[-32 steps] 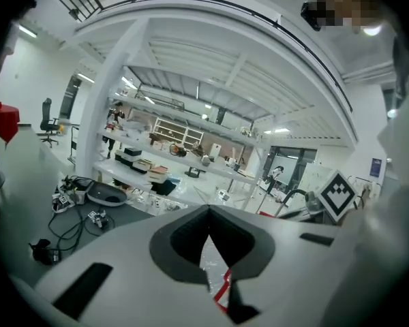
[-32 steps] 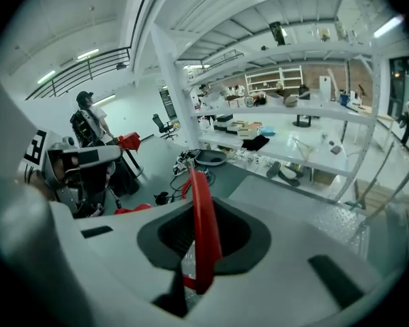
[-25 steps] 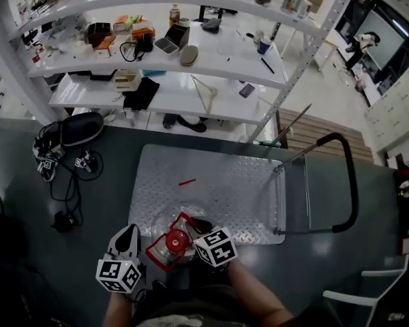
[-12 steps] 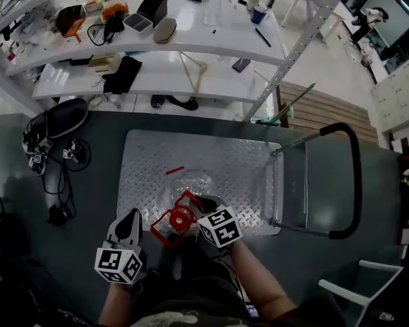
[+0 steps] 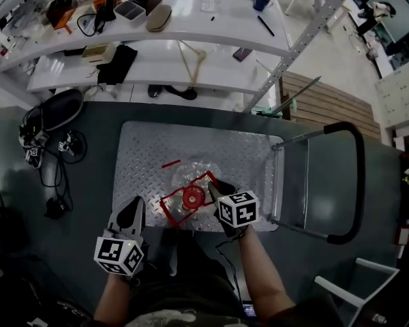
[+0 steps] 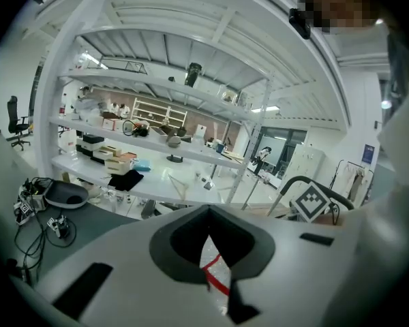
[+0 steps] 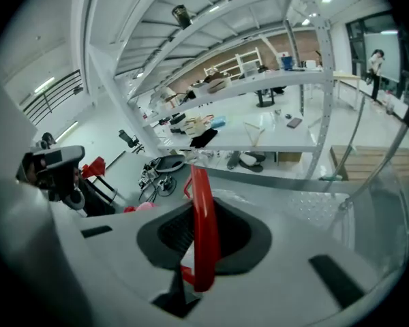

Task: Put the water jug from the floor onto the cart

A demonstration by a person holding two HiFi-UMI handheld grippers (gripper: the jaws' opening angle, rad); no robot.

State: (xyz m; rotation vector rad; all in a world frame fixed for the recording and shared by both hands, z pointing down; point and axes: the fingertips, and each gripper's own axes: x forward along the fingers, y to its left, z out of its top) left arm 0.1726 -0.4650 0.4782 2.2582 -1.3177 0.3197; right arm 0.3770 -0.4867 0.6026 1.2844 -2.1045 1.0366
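Over ridged cart (image 5: 144, 157), right tool (image 5: 215, 192) pinches clear jug's (image 5: 191, 174) red handle (image 7: 203, 230); left tool (image 5: 136, 205) closed.

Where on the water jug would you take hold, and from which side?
Take the red handle framing its cap, coming from above on the person's side: that thin bar fits between jaws, whereas the water jug itself is clear, wide and rounded. The right gripper clamps it there.
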